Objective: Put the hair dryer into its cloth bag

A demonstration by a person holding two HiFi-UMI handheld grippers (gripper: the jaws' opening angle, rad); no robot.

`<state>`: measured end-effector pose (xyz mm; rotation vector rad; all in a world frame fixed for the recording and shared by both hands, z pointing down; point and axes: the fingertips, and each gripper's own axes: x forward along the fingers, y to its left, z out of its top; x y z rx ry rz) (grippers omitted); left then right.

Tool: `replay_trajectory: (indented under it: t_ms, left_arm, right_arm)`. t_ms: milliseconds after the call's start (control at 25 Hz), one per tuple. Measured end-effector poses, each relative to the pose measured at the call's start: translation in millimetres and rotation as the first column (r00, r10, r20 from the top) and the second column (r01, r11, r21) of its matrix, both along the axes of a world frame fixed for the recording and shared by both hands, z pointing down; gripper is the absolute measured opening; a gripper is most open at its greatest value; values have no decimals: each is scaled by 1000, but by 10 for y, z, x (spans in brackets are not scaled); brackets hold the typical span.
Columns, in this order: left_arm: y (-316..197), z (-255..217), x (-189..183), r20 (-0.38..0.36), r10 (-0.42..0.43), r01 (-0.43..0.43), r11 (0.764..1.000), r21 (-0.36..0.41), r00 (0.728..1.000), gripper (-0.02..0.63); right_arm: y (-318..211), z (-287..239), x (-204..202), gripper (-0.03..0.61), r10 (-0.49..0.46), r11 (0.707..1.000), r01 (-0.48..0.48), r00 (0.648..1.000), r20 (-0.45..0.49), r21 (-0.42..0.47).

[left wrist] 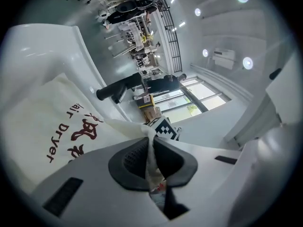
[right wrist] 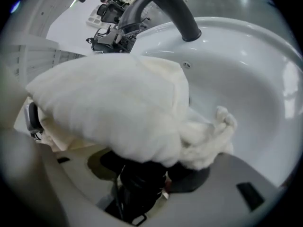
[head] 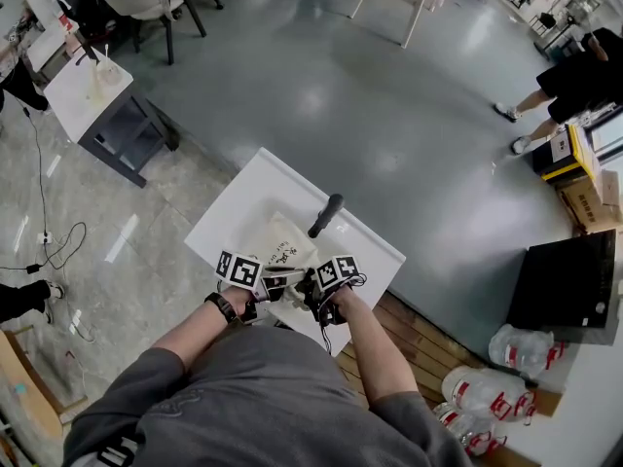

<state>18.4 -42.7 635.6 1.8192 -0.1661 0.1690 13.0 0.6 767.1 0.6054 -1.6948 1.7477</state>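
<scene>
The cream cloth bag [head: 282, 244] with red print lies on the white table [head: 243, 202]. My left gripper [head: 275, 278] is shut on a fold of the bag's edge [left wrist: 150, 141] and lifts it. The black hair dryer [head: 326, 215] lies outside the bag at its far side; the left gripper view shows the hair dryer [left wrist: 118, 89] beyond the printed cloth, and the right gripper view shows the hair dryer [right wrist: 165, 8] on the tabletop. My right gripper [right wrist: 147, 143] has its jaws wide. Bunched bag cloth [right wrist: 118, 108] lies over them and hides the fingertips. The drawstring knot [right wrist: 220, 124] hangs beside them.
A second small table [head: 97, 90] and chairs [head: 146, 3] stand at the far left. A person [head: 574, 81] stands at the right by boxes. A black panel [head: 569, 280] and water bottles [head: 487, 392] sit at the lower right. Cables [head: 58, 246] trail on the floor.
</scene>
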Motion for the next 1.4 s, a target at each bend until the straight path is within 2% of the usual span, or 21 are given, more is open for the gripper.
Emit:
replay_trajectory:
  t_ms: [280,480,600,760,840,880,960,1080,1160,1240,1400]
  left_arm:
    - [-110,-100,-52,-53,-46,45,999,-19,998,20]
    - [-230,-115,-88,-60,-90,89,996,-18,994,20]
    - [-280,-153,-94,-64,-91,91,996,-12,994,21]
    - [-294,-150,-104,-60,-90,90,996,-7,994,21]
    - [-296,-140,-121,-58,-93,93,996,-8,994,20]
    - [-301,-138,-128,-58,-96,96,995,-7,994,21]
    - [-316,-133,-138,-51,-100,100,995,-3,994,21]
    - [-326,-93,-175,-28,-98,99,995,3,995,21]
    - [-346,-86,-217,-35,-114,114,993,-5,993,21]
    - [-375,-110,-238,-45,-129,128,992,-9,991,21]
    - [-404,-133,-259,-35,-121,122,993,4,992,21]
  right_arm:
    - [-72,-80,-38,255,52,998,-52,999,12,22]
    - [-102,-105,15,255,89,995,-90,996,15,41]
    - [-101,-172,56,255,142,990,-143,986,83,11]
    - [-120,-323,109,253,264,965,-253,932,250,-74]
    - [-128,-420,148,252,263,964,-259,919,293,-53]
    - [-134,-454,183,251,241,969,-248,927,286,-12]
    - [-147,-485,280,247,160,974,-189,964,214,121]
    - [-194,-395,411,241,61,945,-67,998,30,319]
    - [-198,-253,459,241,34,929,0,996,-83,371]
    - [-196,-118,465,241,13,916,49,988,-151,398]
    - [-234,-4,362,231,-8,898,85,984,-177,432]
